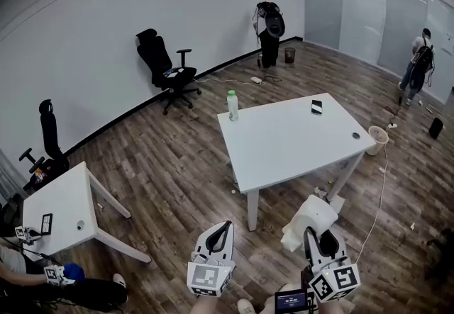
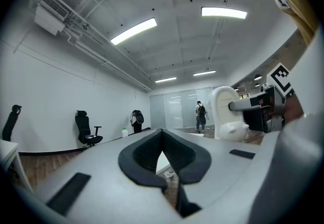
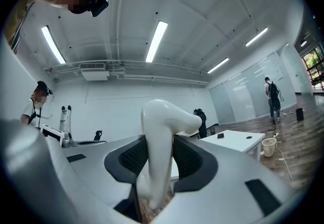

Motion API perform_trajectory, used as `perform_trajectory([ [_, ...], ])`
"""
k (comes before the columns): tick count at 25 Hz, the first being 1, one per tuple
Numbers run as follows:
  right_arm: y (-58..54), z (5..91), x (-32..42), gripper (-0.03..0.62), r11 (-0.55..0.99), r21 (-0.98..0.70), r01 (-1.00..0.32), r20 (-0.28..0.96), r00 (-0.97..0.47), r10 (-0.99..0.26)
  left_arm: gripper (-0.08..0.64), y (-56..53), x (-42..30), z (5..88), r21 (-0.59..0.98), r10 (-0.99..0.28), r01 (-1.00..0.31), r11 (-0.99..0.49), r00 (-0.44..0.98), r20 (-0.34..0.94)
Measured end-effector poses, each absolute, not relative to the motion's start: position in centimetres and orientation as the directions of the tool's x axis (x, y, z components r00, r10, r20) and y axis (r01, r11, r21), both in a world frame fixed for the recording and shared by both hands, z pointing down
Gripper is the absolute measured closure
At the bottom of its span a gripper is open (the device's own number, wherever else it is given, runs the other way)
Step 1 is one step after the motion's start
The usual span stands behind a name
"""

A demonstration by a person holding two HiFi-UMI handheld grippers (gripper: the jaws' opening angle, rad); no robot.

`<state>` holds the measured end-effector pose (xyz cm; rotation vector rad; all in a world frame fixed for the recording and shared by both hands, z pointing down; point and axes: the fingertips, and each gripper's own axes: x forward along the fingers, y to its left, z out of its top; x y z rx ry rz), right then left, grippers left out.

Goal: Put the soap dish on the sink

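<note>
The big white surface (image 1: 284,142) stands mid-room, with a pale bin (image 1: 378,139) at its right end; the bin's contents cannot be made out. Nearer, above the floor, the right claw (image 3: 161,154) is clamped on the white soap dish (image 3: 162,122), whose lower end is hidden between the pads. The left claw (image 2: 163,139) is clenched on nothing. A bottle (image 1: 232,105) and a phone (image 1: 316,107) sit on the surface's far side.

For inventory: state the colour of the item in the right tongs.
Glossy white soap dish, clearest in the right gripper view.
</note>
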<state>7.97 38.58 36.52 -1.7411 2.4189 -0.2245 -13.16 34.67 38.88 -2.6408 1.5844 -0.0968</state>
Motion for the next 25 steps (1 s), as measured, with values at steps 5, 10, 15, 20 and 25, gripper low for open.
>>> perform_trajectory([
  [5,36.5,36.7,7.6,0.442,0.33,-0.224,-0.917,-0.04,-0.33,-0.943,0.552,32.6,-12.8,39.8,-0.081,-0.884,-0.88,-0.468,0.466,0.043],
  [10,32.2,36.8,8.2,0.442,0.36,-0.236,-0.903,-0.052,-0.358,-0.932,0.552,28.5,-11.8,39.4,-0.096,-0.889,-0.884,-0.458,0.456,0.044],
  [15,27.9,36.5,9.6,0.442,0.369,-0.244,-0.897,-0.057,-0.366,-0.929,0.552,24.6,-11.1,38.6,-0.113,-0.9,-0.893,-0.435,0.435,0.032],
  [20,24.7,36.7,11.6,0.442,0.377,-0.238,-0.895,-0.049,-0.377,-0.925,0.552,21.1,-9.6,38.7,-0.123,-0.904,-0.896,-0.427,0.425,0.045],
  [25,22.8,37.0,13.8,0.442,0.371,-0.259,-0.892,-0.055,-0.37,-0.927,0.552,20.2,-7.9,38.6,-0.132,-0.911,-0.901,-0.413,0.411,0.042],
])
